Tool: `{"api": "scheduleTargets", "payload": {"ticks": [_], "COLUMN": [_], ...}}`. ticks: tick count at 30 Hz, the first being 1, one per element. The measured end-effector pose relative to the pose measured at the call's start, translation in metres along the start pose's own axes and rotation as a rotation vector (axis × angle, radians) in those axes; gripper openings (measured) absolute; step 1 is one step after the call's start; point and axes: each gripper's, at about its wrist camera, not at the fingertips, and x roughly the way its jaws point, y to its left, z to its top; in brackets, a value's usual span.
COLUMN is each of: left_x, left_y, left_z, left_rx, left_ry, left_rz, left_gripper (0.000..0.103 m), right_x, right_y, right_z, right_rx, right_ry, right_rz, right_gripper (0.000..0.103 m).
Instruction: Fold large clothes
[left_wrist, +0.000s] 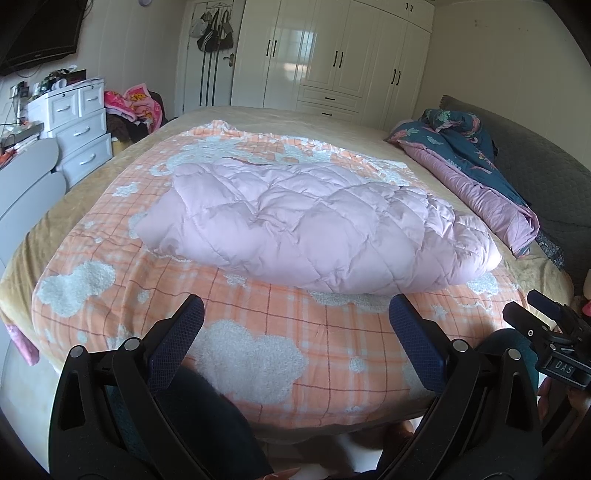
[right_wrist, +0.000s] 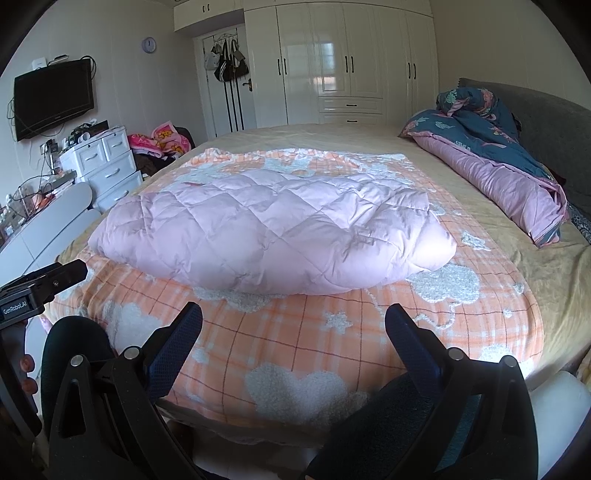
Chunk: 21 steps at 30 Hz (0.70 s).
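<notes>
1. Pink quilted coat (left_wrist: 310, 225) lies folded in a bundle on the orange checked blanket (left_wrist: 280, 332), just beyond both sets of fingertips; its underside and inner layers are hidden.
2. Left gripper (left_wrist: 295, 314): fingers spread wide, empty, clear of the coat.
3. Right gripper (right_wrist: 293, 314): fingers likewise apart, holding nothing.
4. Near bed edge is cut off behind the gripper bodies.
5. Left view alone catches the right gripper's body at its right margin; right view alone shows the wall clock (right_wrist: 148, 45).

free: checked blanket (left_wrist: 280, 332) strip before both open jaws | obstacle: folded pink quilted coat (left_wrist: 295, 225) mid-bed | right: rumpled duvet (right_wrist: 491, 162)
</notes>
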Motion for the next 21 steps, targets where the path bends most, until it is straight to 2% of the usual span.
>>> {"api": "scheduleTargets", "payload": {"ticks": [21], "left_x": [-0.0017], "left_y": [0.0011], "left_z": [0.0006], "left_rx": [0.004], "left_ry": [0.002], "left_rz": [-0.007], "left_gripper": [0.094], "right_x": [0.0026], "right_y": [0.0031], "right_z": [0.0000], "right_rx": [-0.009], "right_ry": [0.000], "right_rz": [0.000], "right_gripper": [0.099]}}
